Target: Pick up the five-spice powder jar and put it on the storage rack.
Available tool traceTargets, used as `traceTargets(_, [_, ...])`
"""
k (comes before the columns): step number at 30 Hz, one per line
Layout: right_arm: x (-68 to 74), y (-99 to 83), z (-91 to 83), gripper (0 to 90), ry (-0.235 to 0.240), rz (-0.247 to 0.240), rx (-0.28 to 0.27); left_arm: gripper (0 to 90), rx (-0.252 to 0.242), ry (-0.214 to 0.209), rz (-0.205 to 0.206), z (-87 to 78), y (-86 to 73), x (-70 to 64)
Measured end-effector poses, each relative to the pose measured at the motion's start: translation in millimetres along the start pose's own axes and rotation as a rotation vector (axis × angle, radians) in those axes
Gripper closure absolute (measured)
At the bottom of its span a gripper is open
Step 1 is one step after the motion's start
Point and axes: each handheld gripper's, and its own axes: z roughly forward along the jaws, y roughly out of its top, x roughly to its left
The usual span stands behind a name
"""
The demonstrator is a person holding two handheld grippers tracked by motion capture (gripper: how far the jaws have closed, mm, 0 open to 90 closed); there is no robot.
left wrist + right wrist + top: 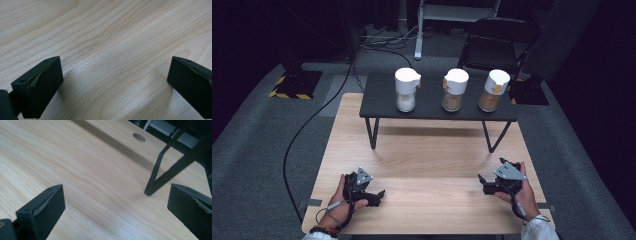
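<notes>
- The left hand-held gripper [374,196] lies low on the near left of the tabletop [427,150], its jaws spread wide with nothing between them; in the left gripper view [113,82] bare pale wood shows between the jaws.
- The right hand-held gripper [487,184] sits at the near right, jaws also wide apart and empty; in the right gripper view [115,210] it looks toward a black leg [160,172] of the small shelf.
- The tabletop is light wood with clear grain.
- A low dark shelf [432,107] on thin black legs stands at its far end, well apart from both grippers.
- Three jars with white lids stand in a row on the shelf: the left jar [406,90] holds something white, the middle jar [454,90] and right jar [493,90] something brown.
- Grey carpet [257,150] surrounds the table; a black cable [302,132] runs across it, and a dark chair [497,45] stands behind.
</notes>
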Motion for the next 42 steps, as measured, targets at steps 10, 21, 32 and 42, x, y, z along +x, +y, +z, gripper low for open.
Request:
traceTargets(10, [-1.9, -11.2, -1.7, 1.1, 0.006, 0.019, 0.059, 0.1, 0.000, 0.000, 0.000, 0.0, 0.1, 0.0])
traceTargets(21, [-17.3, -22.9, -2.7, 1.4, 0.029, 0.102, 0.126, 0.1, 0.000, 0.001, 0.001, 0.0, 0.0, 0.0])
traceTargets(32, [-35.2, -28.7, 1.2, 1.7, 0.086, 0.196, 0.193, 0.1, 0.000, 0.000, 0.001, 0.0, 0.0, 0.1])
traceTargets(42, [-54.3, -33.3, 4.6, 0.8, 0.152, 0.291, 0.217, 0.1, -0.001, -0.002, 0.001, 0.5, 0.2, 0.4])
